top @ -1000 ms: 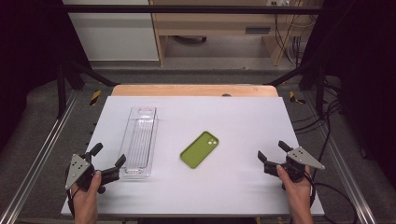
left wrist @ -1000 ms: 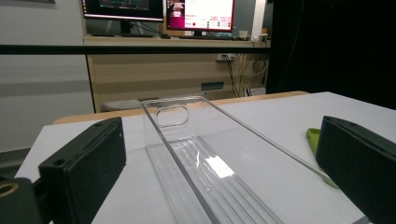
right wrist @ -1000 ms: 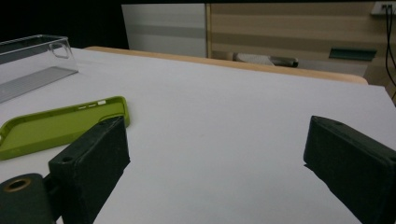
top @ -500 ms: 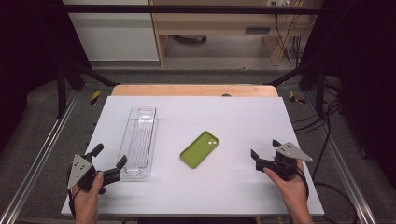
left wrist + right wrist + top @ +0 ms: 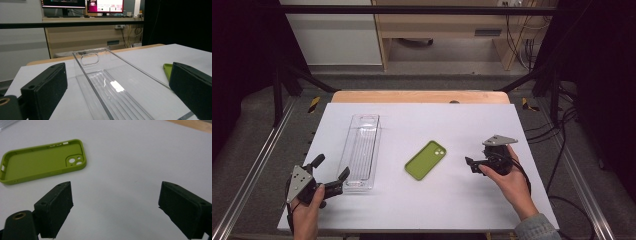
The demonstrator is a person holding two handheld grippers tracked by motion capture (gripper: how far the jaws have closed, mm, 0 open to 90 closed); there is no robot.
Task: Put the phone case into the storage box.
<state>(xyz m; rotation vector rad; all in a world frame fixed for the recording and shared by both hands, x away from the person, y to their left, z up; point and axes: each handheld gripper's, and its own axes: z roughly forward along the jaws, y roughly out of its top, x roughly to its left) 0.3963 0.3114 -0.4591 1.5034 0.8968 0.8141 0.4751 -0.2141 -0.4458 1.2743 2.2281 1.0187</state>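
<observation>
My right gripper [image 5: 473,164] faces the green phone case [image 5: 426,159], jaws spread but just narrowing, nothing between them. My left gripper [image 5: 332,176] sits spread beside the clear tray [image 5: 360,150], possibly touching.

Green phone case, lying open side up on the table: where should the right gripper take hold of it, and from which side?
Probably across a long side wall of the green phone case, near the camera-cutout end that faces the right gripper. The case lies flat, hollow side up, so its thin raised rim is the only graspable part: one jaw inside, one outside, coming down from above on the right. The jaws stand open, with nothing between them.
</observation>
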